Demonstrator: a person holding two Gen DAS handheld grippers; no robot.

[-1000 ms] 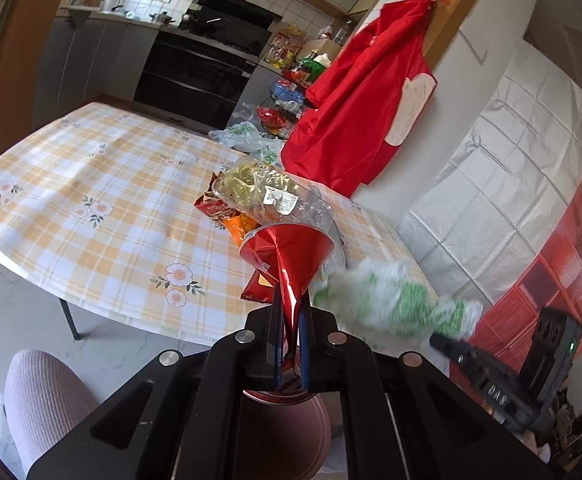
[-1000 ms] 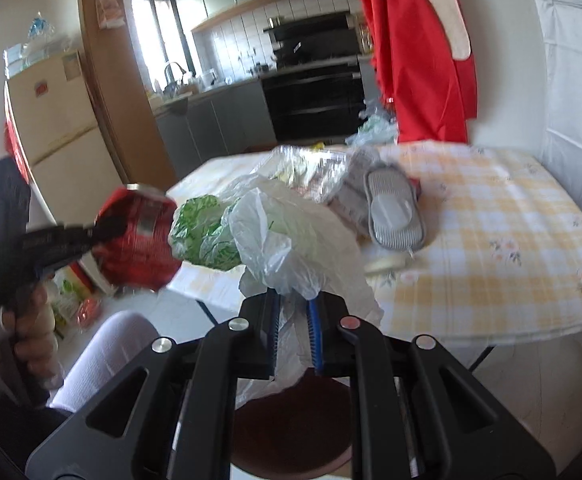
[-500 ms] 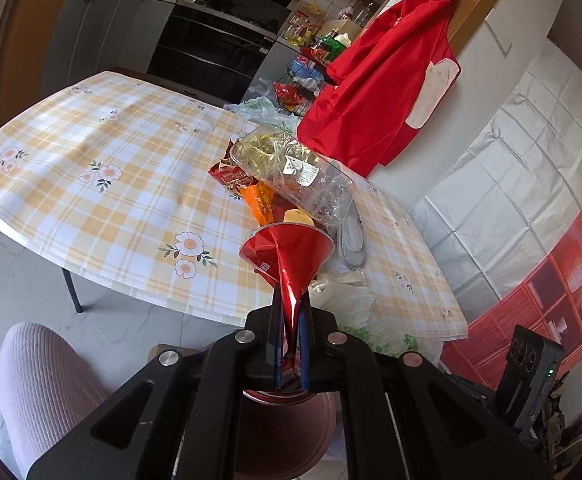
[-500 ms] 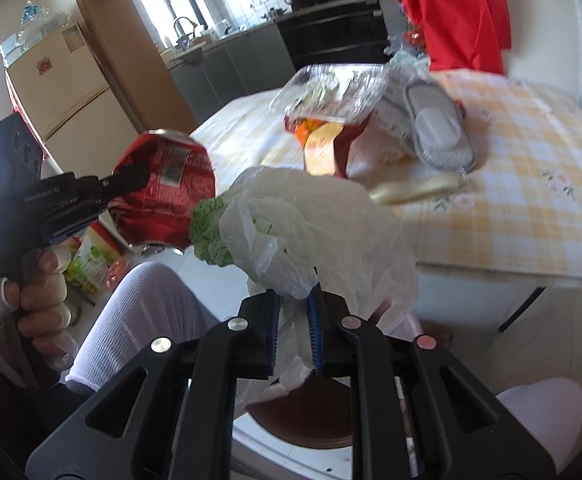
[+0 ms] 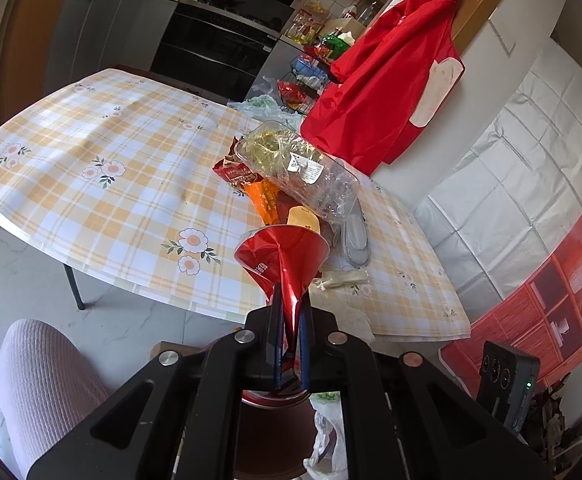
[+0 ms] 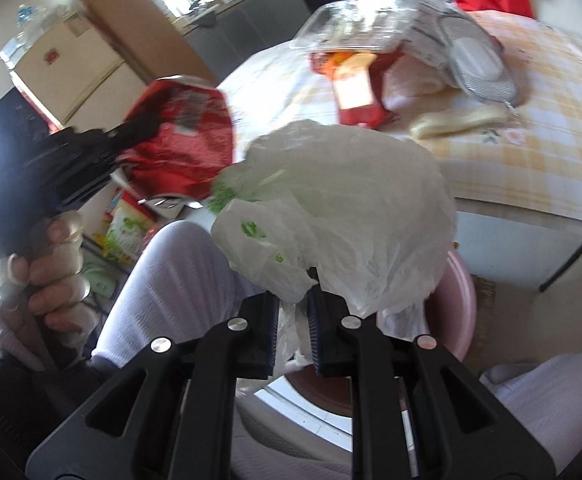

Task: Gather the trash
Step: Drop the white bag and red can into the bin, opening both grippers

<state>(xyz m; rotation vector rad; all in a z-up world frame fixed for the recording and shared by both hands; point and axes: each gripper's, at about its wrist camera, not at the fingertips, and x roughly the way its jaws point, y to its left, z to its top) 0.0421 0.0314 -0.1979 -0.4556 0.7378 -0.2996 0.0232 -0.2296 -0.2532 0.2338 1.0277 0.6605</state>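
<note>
My left gripper (image 5: 289,320) is shut on a shiny red snack wrapper (image 5: 283,256) and holds it off the table's near edge, above a pink bin (image 5: 267,432). It also shows in the right wrist view (image 6: 179,136). My right gripper (image 6: 293,312) is shut on a crumpled white plastic bag with green print (image 6: 339,216), held over the pink bin (image 6: 459,308) below the table edge. On the checked tablecloth (image 5: 111,184) lie more trash: a clear plastic box (image 5: 299,172), red and orange packets (image 5: 251,184) and a pale wrapper (image 5: 343,278).
A grey slipper (image 5: 355,236) lies beside the trash pile. A red apron (image 5: 387,92) hangs at the far wall. My knee (image 5: 43,380) is at the lower left. A table leg (image 5: 73,286) stands on the tiled floor.
Both grippers have dropped lower and pulled back from the table. The white bag went from beside the red wrapper down toward the bin. Both holds are unchanged.
</note>
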